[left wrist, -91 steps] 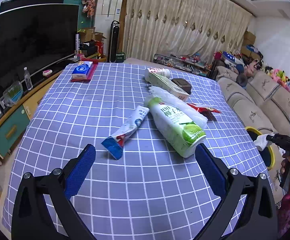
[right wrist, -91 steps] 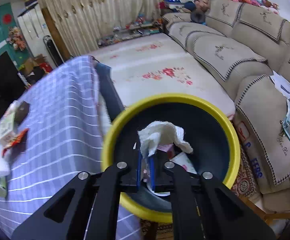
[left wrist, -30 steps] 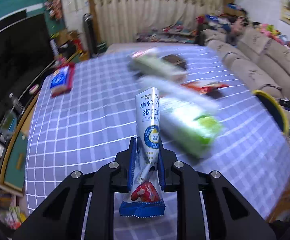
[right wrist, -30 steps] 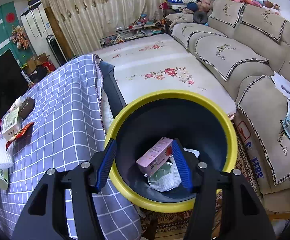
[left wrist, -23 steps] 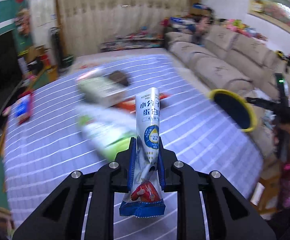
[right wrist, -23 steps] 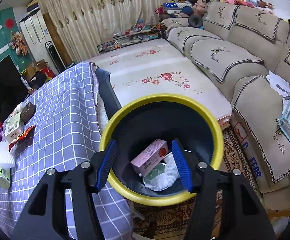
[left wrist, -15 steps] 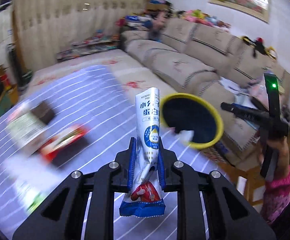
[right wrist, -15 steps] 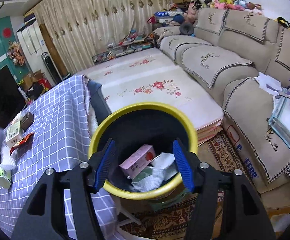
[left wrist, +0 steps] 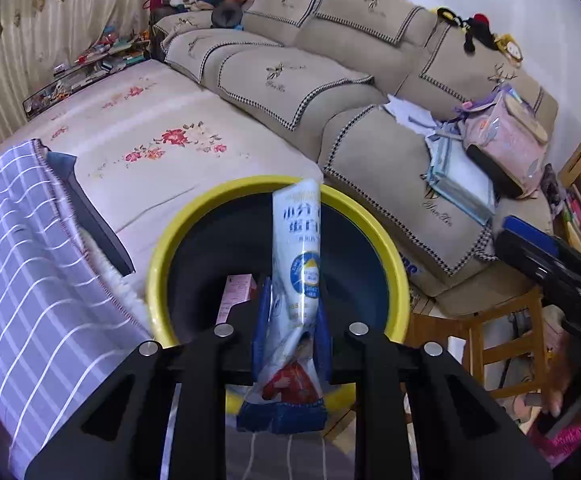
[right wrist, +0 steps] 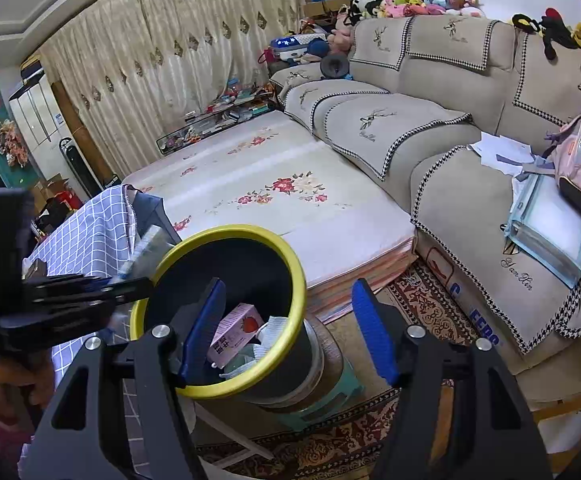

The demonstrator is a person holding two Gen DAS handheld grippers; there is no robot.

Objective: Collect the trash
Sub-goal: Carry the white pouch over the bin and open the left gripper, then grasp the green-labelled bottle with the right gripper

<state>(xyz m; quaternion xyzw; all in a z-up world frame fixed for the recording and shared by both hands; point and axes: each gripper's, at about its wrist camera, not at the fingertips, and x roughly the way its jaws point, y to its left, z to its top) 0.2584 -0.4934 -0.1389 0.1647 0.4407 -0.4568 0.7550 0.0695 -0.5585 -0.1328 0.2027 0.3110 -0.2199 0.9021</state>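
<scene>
- The left gripper (left wrist: 292, 320) is clamped tight on a wrapper (left wrist: 296, 264), blue pads pressing both sides of its lower half.
- The wrapper is a long white and blue pouch that stands nearly upright between the fingers; its top leans slightly toward 1 o'clock and its crimped blue end hangs below the pads.
- Seen from the left wrist, the wrapper is over the open mouth of the bin (left wrist: 162, 248), with its top edge overlapping the yellow rim at 12 o'clock.
- Seen from the right wrist, the left gripper (right wrist: 130, 276) reaches in from 9 o'clock and the wrapper (right wrist: 146, 248) sits at the bin's rim on that side.
- The right gripper (right wrist: 286, 332) is wide open and holds nothing; its blue pads stand well apart, the left one in front of the bin's mouth.
- The bin (right wrist: 298, 276) is black inside with a yellow rim and stands on a teal stool (right wrist: 330, 396).
- Inside the bin lie a pink carton (right wrist: 234, 332) and crumpled white tissue (right wrist: 274, 328); the carton (left wrist: 236, 292) also shows just left of the wrapper in the left view.
- A table with a purple checked cloth (left wrist: 18, 272) lies at 9 o'clock of the bin.
- A beige sofa (left wrist: 402, 168) runs from 12 to 3 o'clock.
- A pink bag (left wrist: 506, 140) rests on the sofa at 2 o'clock.
</scene>
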